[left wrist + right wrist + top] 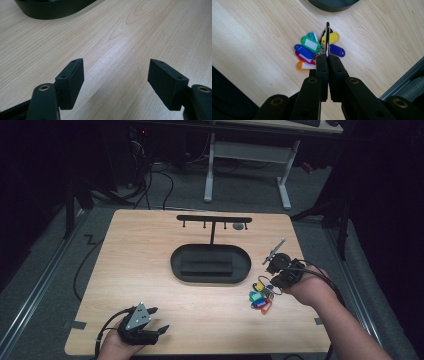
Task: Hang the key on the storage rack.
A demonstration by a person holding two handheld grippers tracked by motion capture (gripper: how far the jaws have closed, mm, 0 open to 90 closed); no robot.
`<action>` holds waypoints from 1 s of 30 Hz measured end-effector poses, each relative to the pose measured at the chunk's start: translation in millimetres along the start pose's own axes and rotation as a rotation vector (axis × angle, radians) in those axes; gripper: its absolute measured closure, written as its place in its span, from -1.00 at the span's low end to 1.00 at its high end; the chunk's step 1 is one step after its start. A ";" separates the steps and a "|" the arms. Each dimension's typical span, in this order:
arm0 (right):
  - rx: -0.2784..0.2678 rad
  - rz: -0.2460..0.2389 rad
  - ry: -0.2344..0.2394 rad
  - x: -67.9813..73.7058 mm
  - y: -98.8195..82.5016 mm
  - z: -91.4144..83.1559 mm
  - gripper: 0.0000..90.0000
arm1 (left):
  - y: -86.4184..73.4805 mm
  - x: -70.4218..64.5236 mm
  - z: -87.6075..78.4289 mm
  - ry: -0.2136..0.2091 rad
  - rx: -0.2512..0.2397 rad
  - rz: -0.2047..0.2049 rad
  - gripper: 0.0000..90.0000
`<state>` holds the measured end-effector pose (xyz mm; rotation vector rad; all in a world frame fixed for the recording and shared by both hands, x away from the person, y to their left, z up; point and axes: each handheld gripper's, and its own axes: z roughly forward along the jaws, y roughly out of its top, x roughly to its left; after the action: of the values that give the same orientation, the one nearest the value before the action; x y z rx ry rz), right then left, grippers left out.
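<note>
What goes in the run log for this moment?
right gripper: shut on key ring | tags: dangling | left gripper: open, idle | rack: unused

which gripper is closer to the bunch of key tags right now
Right. The right gripper has its jaws shut on the ring of the key tags. The left gripper sits open at the table's near left edge, well apart from them.

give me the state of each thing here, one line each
right gripper: shut on the key ring
key ring: pinched upright, coloured tags hanging from it
left gripper: open, holding nothing, low over the table
black stand: upright in its tray, hooks bare
</note>
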<state>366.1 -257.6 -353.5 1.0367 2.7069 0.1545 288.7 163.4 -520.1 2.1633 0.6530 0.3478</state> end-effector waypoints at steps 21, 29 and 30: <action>-0.016 0.008 0.032 -5.9 17.2 -54.4 0.96 | -1.5 1.5 -2.4 0.005 -0.033 0.001 -0.36; -0.039 0.013 0.027 -8.2 26.5 -62.1 0.96 | -2.4 1.4 -2.3 0.003 -0.024 -0.001 -0.36; -0.041 0.013 0.031 -8.3 27.9 -61.9 0.96 | -2.5 1.4 -2.3 0.003 -0.023 -0.001 -0.36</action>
<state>374.1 -243.3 -287.1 1.0487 2.7131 0.2289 288.0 167.0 -520.6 2.1410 0.6492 0.3567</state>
